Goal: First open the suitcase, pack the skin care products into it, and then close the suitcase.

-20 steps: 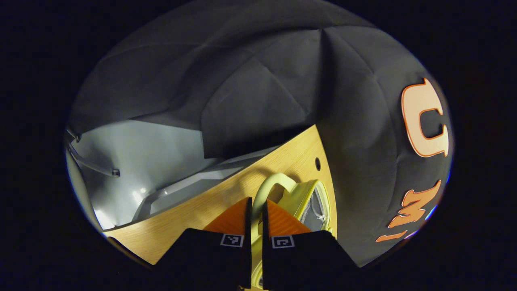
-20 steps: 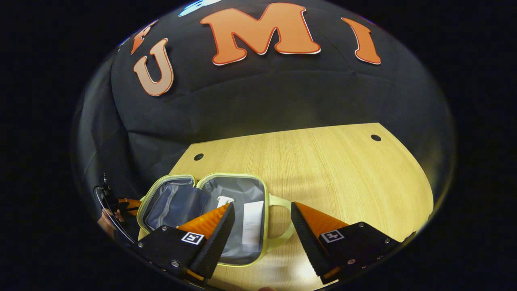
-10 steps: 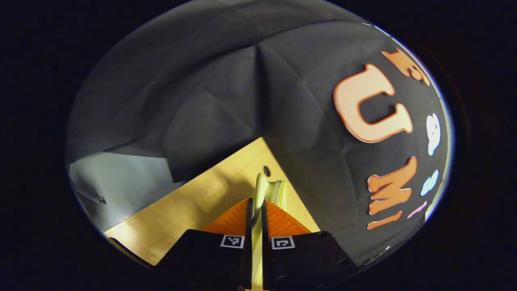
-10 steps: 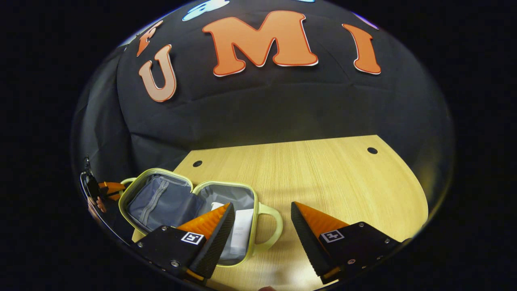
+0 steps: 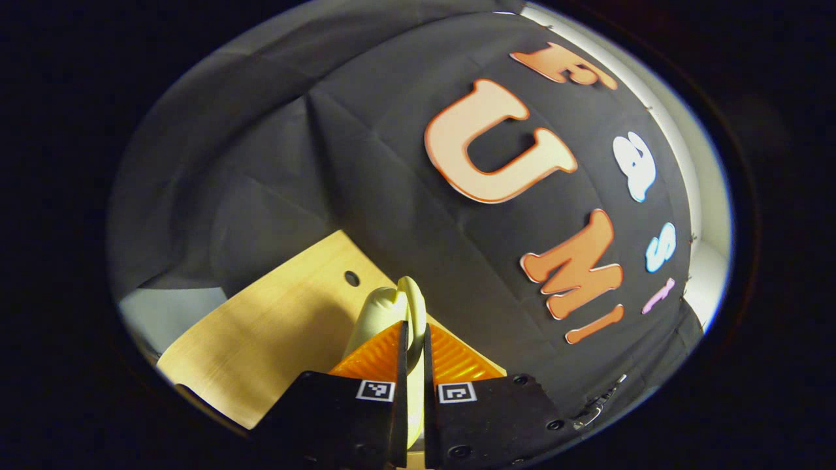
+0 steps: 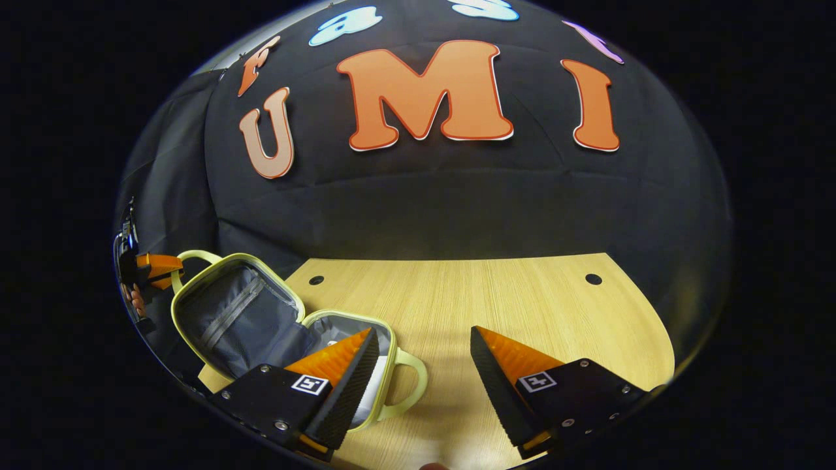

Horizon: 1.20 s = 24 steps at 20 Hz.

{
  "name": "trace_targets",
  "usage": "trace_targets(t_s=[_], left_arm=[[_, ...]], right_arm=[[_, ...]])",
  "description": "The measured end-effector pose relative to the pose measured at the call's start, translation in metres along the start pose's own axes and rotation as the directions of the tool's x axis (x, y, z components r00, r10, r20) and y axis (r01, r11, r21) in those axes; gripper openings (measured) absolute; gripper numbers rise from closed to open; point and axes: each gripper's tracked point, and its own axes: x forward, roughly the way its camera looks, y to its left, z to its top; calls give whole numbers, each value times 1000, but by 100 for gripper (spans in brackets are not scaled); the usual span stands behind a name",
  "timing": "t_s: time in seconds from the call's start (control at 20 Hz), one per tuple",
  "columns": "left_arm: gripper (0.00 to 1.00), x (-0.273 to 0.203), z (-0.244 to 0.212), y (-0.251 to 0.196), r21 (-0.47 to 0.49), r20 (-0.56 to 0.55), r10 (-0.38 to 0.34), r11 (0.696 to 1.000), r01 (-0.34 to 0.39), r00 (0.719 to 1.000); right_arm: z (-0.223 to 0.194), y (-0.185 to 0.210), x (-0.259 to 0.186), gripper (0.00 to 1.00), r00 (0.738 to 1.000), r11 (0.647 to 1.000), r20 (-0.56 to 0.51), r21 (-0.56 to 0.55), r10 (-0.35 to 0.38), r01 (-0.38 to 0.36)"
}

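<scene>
- The left gripper [image 5: 411, 352] has its fingers closed on the lid handle [image 5: 408, 307]; a slip would drop the lid [image 6: 238, 320].
- The suitcase [image 6: 307, 346] lies open at the bench's [image 6: 496, 307] near left.
- The right gripper [image 6: 424, 365], fingers open and empty, could catch in the closing lid.

No readable print anywhere — just square black-and-white coded tags on the left gripper [image 5: 411, 339] and right gripper [image 6: 423, 349], patterns rather than words, and nothing legible on the suitcase [image 6: 241, 320].
</scene>
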Motion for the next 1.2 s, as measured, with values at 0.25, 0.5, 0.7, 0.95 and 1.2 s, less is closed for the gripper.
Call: trace_targets(t_s=[0.25,0.5,0.7,0.95,1.2], left_arm=[[10,12,-33,-73,58,-44,-82,995,85,996],[10,22,-67,-114,63,-83,-123,990,128,989],[10,35,-101,-143,61,-129,-152,985,161,980],[10,53,-156,-171,89,-208,-174,977,195,963],[11,73,-222,-185,119,-313,-173,968,220,934]], right_arm=[[13,-18,-4,90,999,999,41,28,16,-17],[20,-31,-10,90,997,999,61,-2,39,-39],[21,-40,-13,90,996,998,67,-10,60,-59],[20,-55,-15,90,995,997,65,2,72,-72],[19,-73,-18,90,995,997,69,-3,74,-74]])
